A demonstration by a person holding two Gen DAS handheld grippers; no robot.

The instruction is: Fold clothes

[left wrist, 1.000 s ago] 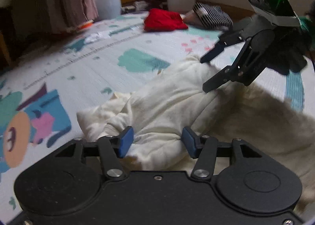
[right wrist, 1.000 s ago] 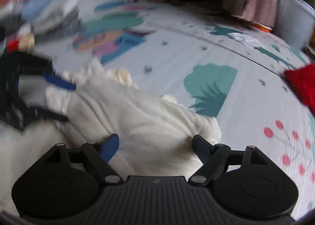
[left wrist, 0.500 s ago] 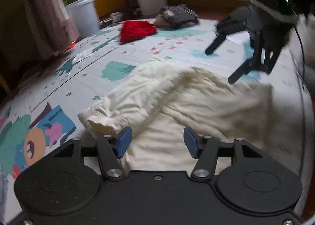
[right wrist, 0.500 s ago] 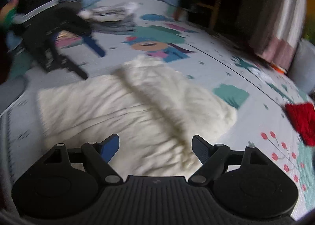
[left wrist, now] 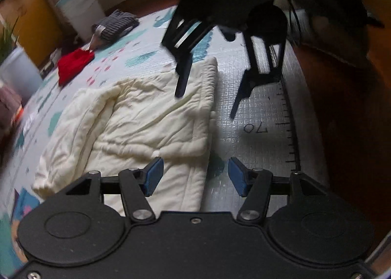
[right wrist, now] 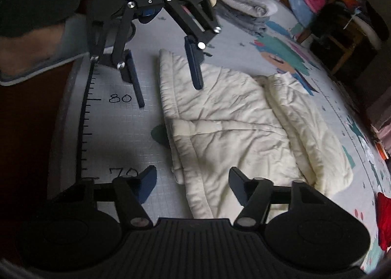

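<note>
Two sets of tongs, left point(left wrist: 195, 176) and right point(right wrist: 193, 182), both spread and empty above cream quilted garment point(left wrist: 136, 118) lying on play mat point(left wrist: 254, 113). Probably light, soft, floppy; best pinched at near hem corners.

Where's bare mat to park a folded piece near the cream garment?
Free: the grey grid strip between the cream garment and the ruler marks. Crowded: far side, with a red cloth, a striped bundle and a stack of folded laundry.
</note>
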